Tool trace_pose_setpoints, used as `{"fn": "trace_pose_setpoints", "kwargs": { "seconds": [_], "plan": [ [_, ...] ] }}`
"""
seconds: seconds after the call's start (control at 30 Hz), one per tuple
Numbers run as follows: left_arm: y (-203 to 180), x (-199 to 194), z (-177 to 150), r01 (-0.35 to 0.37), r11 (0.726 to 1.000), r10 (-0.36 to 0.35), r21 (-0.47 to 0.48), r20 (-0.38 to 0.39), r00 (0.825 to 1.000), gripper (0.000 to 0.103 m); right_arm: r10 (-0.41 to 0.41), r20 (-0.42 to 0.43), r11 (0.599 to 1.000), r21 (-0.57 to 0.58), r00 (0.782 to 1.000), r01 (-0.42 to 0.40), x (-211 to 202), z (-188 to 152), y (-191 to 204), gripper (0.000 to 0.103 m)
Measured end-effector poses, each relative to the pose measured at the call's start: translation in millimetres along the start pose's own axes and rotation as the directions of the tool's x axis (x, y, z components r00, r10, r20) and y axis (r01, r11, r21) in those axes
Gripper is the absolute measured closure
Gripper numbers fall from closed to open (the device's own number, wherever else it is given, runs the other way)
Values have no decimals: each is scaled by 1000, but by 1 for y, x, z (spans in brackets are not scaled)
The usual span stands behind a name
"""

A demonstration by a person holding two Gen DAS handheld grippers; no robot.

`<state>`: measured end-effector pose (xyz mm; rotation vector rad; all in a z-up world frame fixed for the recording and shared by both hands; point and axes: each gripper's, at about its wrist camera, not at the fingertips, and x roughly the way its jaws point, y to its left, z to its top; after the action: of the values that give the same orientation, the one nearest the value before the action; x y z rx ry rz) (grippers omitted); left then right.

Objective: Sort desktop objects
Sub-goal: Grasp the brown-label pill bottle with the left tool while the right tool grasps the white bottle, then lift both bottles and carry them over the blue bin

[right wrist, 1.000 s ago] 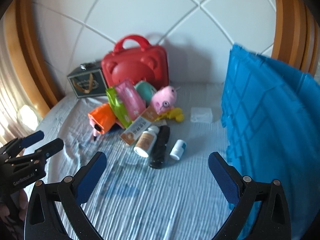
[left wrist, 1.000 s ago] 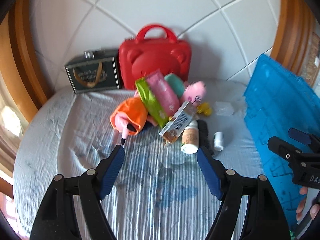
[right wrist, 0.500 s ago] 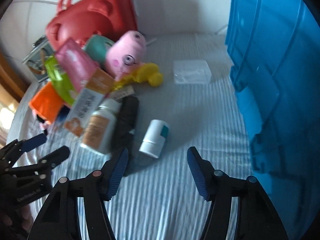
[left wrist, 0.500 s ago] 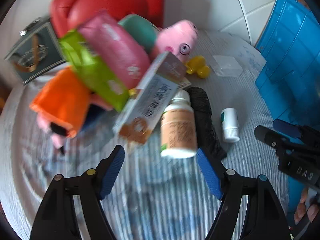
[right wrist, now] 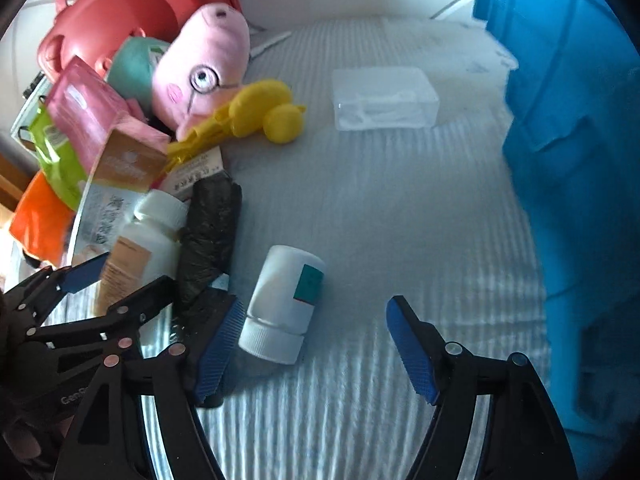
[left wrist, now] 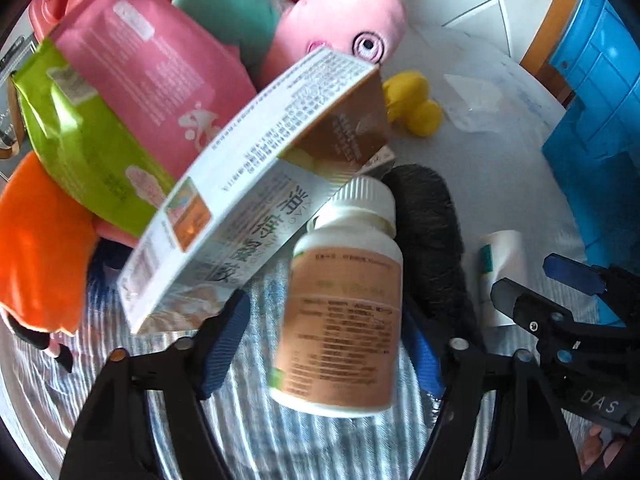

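A white bottle with a brown label (left wrist: pixel 340 320) lies on the striped cloth between the fingers of my left gripper (left wrist: pixel 326 320). The jaws are closing, and a gap still shows beside the left pad. A printed carton (left wrist: pixel 248 184) leans over the bottle's cap. A small white bottle with a teal label (right wrist: pixel 284 300) lies between the fingers of my right gripper (right wrist: pixel 316 312), close to the left pad. Those jaws are opening and do not press on it. A black roll (right wrist: pixel 208 236) lies between the two bottles.
The pile behind holds a pink pouch (left wrist: pixel 152 80), a green pouch (left wrist: pixel 80 140), a pink pig plush (right wrist: pixel 204 68), an orange plush (left wrist: pixel 36 240) and a yellow toy (right wrist: pixel 264 112). A clear plastic box (right wrist: pixel 384 100) lies apart. A blue crate (right wrist: pixel 580 160) stands at the right, a red case (right wrist: pixel 120 12) at the back.
Both grippers have come down and forward to the pile. The left now straddles the brown-labelled bottle and has narrowed. The right narrowed from wide, then widened a little around the small bottle.
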<state>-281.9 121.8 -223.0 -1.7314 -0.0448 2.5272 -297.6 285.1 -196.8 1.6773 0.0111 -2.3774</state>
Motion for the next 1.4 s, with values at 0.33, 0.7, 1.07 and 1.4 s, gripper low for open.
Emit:
{"fn": "trace_pose_setpoints", "kwargs": {
  "seconds": [0.33, 0.7, 1.07, 1.4],
  "plan": [
    [-6, -19, -11, 7, 1000, -8, 30, 41, 999, 51, -7, 13, 1000, -27, 1000, 8, -3, -4, 8, 69],
    [10, -69, -63, 0, 1000, 1, -17, 54, 999, 51, 49, 93, 995, -88, 994, -41, -77, -35, 33, 69],
    [14, -197, -92, -26, 998, 41, -56, 283, 958, 51, 106, 264, 982, -177, 959, -59, -170, -61, 75, 69],
    [-45, -342, -124, 10, 997, -52, 77, 569, 821, 51, 100, 568, 985, -173, 817, 0, -342, -127, 73, 69]
  ]
}}
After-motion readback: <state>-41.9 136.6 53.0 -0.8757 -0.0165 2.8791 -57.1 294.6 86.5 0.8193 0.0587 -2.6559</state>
